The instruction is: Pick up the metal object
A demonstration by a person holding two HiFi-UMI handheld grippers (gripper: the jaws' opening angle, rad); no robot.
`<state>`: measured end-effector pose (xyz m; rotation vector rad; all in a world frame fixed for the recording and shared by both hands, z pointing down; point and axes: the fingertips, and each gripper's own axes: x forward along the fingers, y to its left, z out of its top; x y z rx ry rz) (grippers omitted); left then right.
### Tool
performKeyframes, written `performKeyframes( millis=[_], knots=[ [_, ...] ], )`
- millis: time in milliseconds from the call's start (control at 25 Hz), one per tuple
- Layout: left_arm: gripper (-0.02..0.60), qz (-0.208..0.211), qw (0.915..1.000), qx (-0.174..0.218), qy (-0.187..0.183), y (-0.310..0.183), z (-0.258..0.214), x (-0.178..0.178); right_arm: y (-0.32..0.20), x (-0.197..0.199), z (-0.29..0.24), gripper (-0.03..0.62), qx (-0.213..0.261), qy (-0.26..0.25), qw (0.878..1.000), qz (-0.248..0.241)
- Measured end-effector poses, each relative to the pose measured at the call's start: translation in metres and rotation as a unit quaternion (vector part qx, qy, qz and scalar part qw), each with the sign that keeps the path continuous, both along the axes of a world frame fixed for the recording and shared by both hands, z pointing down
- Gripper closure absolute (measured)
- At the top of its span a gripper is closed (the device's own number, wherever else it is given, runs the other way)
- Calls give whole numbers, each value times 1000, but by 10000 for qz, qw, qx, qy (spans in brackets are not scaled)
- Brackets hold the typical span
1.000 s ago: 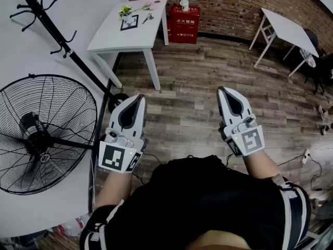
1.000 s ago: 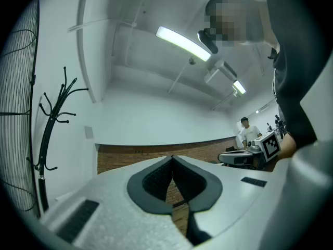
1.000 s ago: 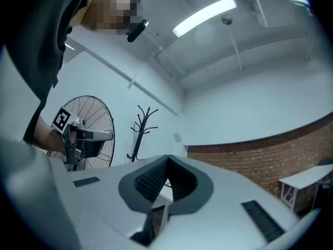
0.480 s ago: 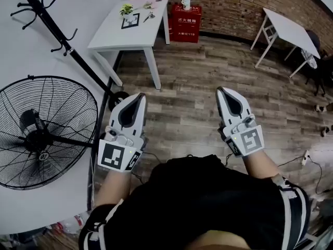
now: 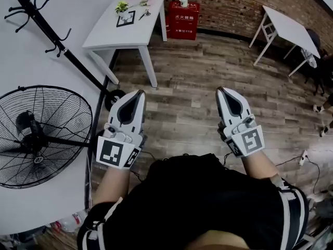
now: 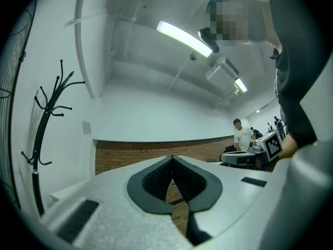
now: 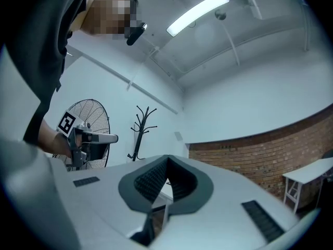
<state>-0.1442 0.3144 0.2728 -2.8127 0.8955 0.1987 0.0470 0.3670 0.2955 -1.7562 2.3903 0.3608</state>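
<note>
Both shut and empty: your left gripper, not the right gripper, is nearer the metal object, well ahead on the table.

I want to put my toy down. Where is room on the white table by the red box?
The white table's near half, before the black-and-white marker card, is bare. Its far end is crowded: card, small green potted plant, small metal object. The right white table looks bare.
</note>
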Motion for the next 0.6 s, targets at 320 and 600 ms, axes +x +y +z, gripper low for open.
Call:
performKeyframes(
  millis=[320, 600],
  knots=[
    [572, 200, 9998, 62, -62, -8, 3, 57, -4, 46, -2, 599, 114, 7, 9999, 31],
    [573, 570, 9982, 143, -131, -35, 0, 101, -21, 75, 1, 599, 122, -176, 9996, 180]
  ],
)
